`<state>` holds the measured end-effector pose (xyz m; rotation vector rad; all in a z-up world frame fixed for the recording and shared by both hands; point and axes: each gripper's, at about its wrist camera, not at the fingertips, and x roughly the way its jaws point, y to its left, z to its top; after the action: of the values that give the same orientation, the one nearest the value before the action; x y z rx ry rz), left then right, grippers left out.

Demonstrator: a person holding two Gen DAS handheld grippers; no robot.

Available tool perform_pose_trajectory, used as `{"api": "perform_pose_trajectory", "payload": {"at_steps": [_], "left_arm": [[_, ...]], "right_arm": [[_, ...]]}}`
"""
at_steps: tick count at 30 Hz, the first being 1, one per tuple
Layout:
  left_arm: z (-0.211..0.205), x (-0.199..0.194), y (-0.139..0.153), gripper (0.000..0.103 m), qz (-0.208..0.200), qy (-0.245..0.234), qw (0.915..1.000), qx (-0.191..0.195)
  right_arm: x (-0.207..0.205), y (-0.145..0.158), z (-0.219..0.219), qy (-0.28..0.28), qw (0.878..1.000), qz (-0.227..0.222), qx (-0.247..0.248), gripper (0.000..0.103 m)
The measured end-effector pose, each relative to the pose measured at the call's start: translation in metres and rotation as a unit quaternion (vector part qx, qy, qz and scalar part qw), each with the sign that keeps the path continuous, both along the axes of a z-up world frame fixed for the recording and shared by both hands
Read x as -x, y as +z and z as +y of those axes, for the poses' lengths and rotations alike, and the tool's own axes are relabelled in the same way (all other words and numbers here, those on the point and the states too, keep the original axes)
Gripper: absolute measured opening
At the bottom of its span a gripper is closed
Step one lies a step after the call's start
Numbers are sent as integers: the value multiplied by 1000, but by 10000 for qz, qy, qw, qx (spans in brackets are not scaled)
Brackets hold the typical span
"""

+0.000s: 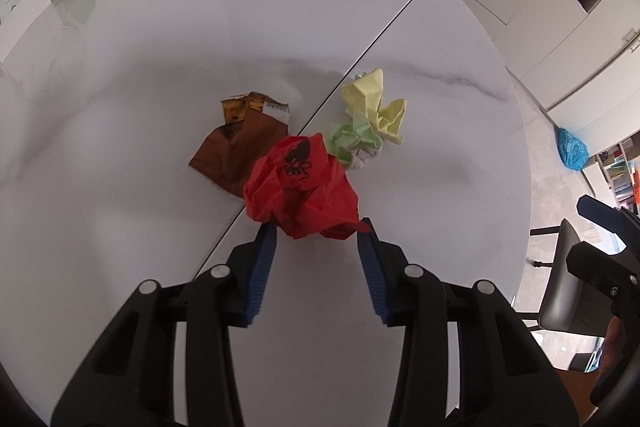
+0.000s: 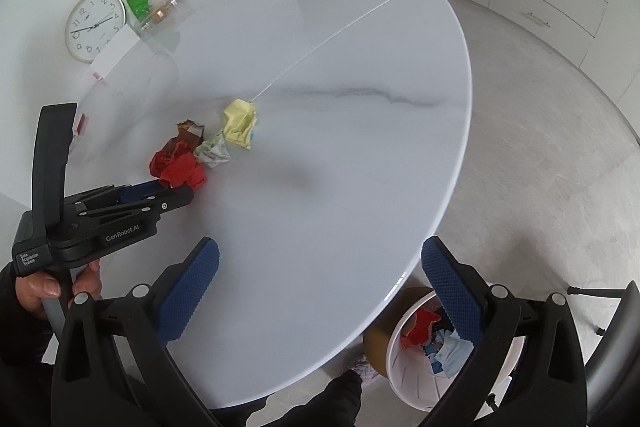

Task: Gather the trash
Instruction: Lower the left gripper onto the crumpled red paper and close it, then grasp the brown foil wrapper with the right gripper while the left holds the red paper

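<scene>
The left hand-held gripper (image 1: 318, 233) pinches the red wad (image 1: 304, 187) on the counter (image 1: 160, 67) beside a brown wrapper (image 1: 236, 147) and yellow wad (image 1: 376, 99), while the right hand-held gripper (image 2: 320, 267) hangs open above a bin (image 2: 404, 383) holding red and blue scraps.

Crumpled red paper (image 1: 304, 187) (black print) beside brown wrapper (image 1: 236, 151).
</scene>
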<state>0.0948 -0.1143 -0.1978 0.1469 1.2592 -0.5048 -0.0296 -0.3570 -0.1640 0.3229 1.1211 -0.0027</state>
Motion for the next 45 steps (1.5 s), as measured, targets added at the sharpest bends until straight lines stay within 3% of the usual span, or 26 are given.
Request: {"api": "perform_pose_trajectory", "payload": {"at_steps": [7,17,23,24,25,28,30,35,36,39,45], "left_arm": [[27,9,4,39,-9,62,10000,74],[82,8,16,38,-128,225,9996,148],[96,3,15,39,-125,158,9995,232],[101,7,17,41,-116,122,9995,264],[100,6,17,52,-99,82,9995,302],[96,7,19,71,-204,-56,9992,347],[86,5,19,76,-232,-196,9989,350],[64,0,5,77,-109,-443,9985,314],[60,-1,1,75,-106,-460,9985,275],[53,-5,-8,44,-74,-454,9988,163],[69,-12,-7,35,-44,-141,9994,307]], "right_arm": [[-13,1,29,304,9994,-78,-140,101],[-64,7,110,1182,9922,-385,2,99],[-94,13,132,1088,9931,-428,37,99],[-96,14,131,1019,9939,-426,0,99],[-96,15,129,941,9947,-419,-44,99],[-93,15,120,721,9967,-373,-89,99],[-88,15,113,602,9977,-308,-6,99],[-70,9,92,238,9996,-122,53,99],[-66,7,89,155,9998,-89,49,99],[-59,3,84,36,10000,-35,67,99],[-64,-6,93,118,9998,-89,155,98]]}}
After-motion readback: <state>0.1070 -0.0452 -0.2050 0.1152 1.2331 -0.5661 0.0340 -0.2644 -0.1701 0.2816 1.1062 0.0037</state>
